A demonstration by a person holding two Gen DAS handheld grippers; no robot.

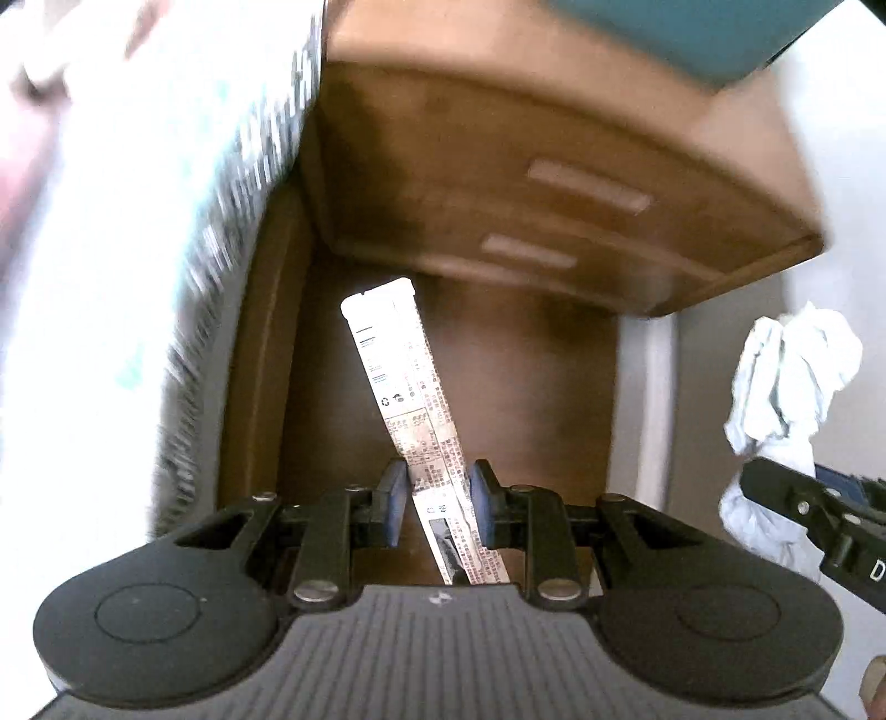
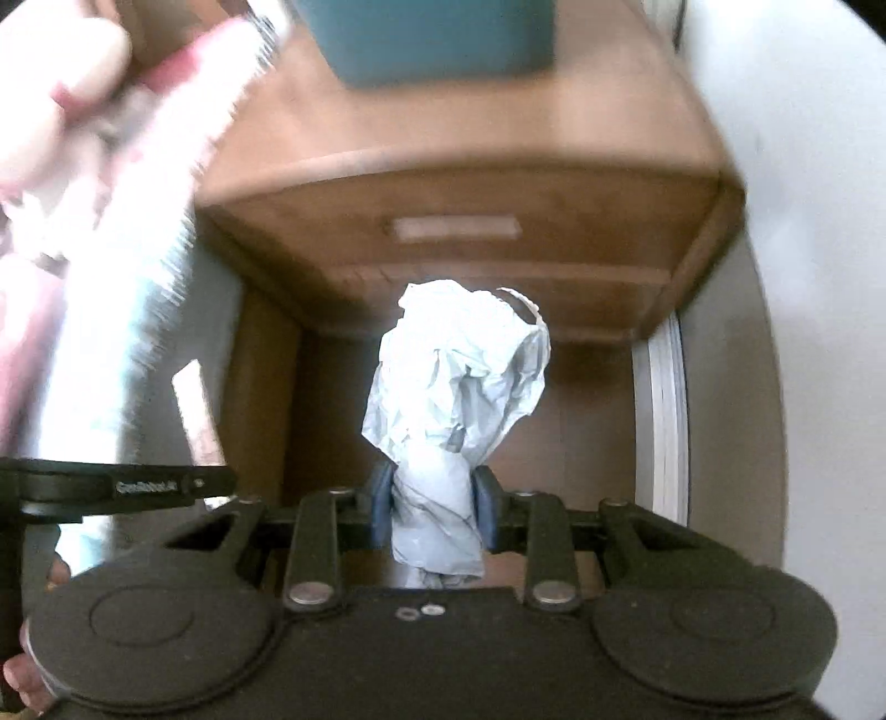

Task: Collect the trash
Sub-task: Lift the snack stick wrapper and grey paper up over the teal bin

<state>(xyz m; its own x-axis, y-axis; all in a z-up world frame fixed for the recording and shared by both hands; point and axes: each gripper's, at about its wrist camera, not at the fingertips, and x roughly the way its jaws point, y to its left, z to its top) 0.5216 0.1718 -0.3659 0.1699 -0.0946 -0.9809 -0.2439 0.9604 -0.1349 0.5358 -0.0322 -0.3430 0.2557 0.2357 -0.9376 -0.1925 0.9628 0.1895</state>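
My left gripper (image 1: 437,493) is shut on a long flat printed paper wrapper (image 1: 398,376) that sticks up and forward from its blue pads, above the brown floor. My right gripper (image 2: 434,498) is shut on a crumpled pale blue-white paper wad (image 2: 459,376). The wad also shows at the right edge of the left wrist view (image 1: 786,376), with the right gripper's black finger (image 1: 797,498) below it. The left gripper's black arm (image 2: 111,487) and the wrapper (image 2: 194,410) show at the left of the right wrist view. A teal bin (image 2: 437,39) stands on a wooden nightstand ahead.
The wooden nightstand (image 1: 554,210) with two drawer handles is straight ahead in both views (image 2: 459,232). A bed with patterned white bedding (image 1: 166,277) runs along the left. A white wall (image 2: 819,277) and skirting are at the right. Both views are motion-blurred.
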